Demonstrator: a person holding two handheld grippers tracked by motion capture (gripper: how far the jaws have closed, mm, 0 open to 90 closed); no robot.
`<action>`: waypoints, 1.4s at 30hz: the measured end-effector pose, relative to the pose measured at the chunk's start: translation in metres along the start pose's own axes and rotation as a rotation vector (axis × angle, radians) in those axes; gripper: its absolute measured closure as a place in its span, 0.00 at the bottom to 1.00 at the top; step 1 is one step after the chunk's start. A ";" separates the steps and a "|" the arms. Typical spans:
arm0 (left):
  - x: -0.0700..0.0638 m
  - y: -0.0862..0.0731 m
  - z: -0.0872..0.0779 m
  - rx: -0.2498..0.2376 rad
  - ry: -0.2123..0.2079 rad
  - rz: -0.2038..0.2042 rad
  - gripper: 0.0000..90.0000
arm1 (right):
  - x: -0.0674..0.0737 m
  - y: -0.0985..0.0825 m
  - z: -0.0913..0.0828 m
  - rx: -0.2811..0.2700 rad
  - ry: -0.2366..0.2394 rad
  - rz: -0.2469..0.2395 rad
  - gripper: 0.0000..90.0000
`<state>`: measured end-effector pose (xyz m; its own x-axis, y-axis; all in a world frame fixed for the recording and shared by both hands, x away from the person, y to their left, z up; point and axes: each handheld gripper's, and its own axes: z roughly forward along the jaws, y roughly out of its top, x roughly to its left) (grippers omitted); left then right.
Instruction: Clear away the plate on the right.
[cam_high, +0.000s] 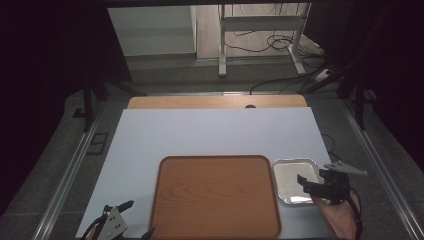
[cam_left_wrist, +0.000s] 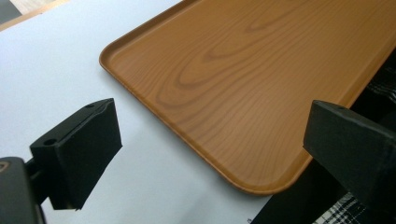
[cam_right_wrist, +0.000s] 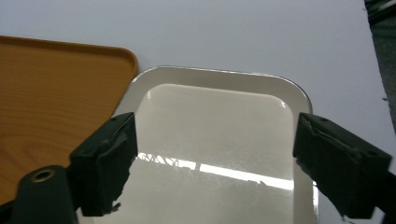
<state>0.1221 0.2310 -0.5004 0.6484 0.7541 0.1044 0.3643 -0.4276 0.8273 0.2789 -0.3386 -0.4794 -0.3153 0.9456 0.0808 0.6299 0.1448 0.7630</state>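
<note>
Steel-looking small tray (cam_high: 295, 181), shiny and shallow, sits flat on the white sheet that covers the table (cam_high: 210, 135), near the table's right edge toward the near right corner, just beside the right rim of the big wooden tray (cam_high: 215, 196); whether the two rims touch cannot be told. The steel tray is a rounded rectangle with nothing in it. Its long axis runs from the near edge of the table toward the far edge, roughly parallel to the wooden tray's right side, and its open face points up.

Progress: looks like the very start. The right tongs (cam_high: 314, 186) hover over the steel tray's near right part, spread wide, with nothing pinched. In the right gripper view the two pads straddle the tray (cam_right_wrist: 219, 140) from above, with no contact visible. The likely step in hand is grasping a rim of this tray; the lift and any placing are all left.

The left tongs (cam_high: 131, 216) sit at the near left corner of the table, spread, holding nothing. In the left gripper view they face the wooden tray's (cam_left_wrist: 252, 79) near left corner without touching it. The wooden tray is bare too.
</note>
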 end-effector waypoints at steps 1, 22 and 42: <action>0.000 0.000 0.000 0.001 -0.001 0.001 0.05 | -0.002 0.000 -0.001 0.003 0.001 0.011 0.22; 0.000 0.001 0.002 0.018 -0.004 0.009 0.05 | -0.041 -0.001 0.005 0.098 -0.068 0.080 0.57; -0.003 0.002 0.004 0.031 0.005 0.038 0.05 | -0.069 -0.004 0.023 0.202 0.054 0.268 0.98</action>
<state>0.1232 0.2256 -0.5007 0.6590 0.7393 0.1382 0.3596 -0.4711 0.8055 0.3144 -0.3979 -0.5030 -0.1526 0.9419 0.2991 0.8219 -0.0471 0.5677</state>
